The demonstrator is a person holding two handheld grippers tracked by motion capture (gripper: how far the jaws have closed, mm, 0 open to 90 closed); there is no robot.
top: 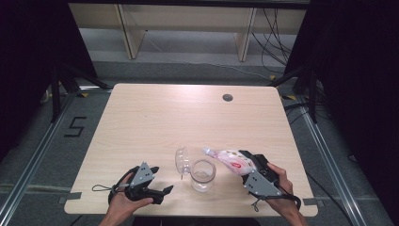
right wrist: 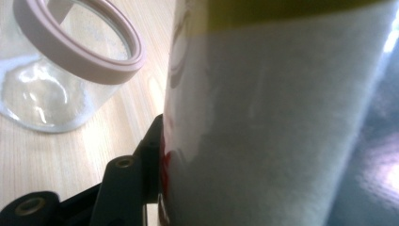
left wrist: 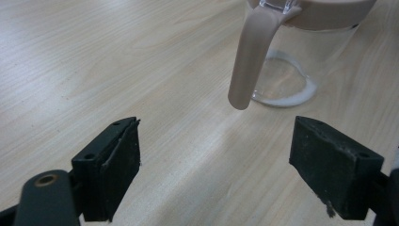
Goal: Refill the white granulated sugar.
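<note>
Bottle (top: 231,160): light, thin plastic, slick and dentable, tilted over jar (top: 203,175), grasped mid-body in right fingers (right wrist: 149,160); hold gently at label. Left gripper (top: 160,190) released, on bench (top: 141,117)

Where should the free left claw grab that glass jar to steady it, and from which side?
Take the glass jar around its clear body below the pink rim, coming in level from the left claw's own side. The left gripper view shows the pink strap hanging off the rim on that side, so go under it. The jar stands upright and open, with the bottle tilted toward its mouth, so the top should stay free.
</note>
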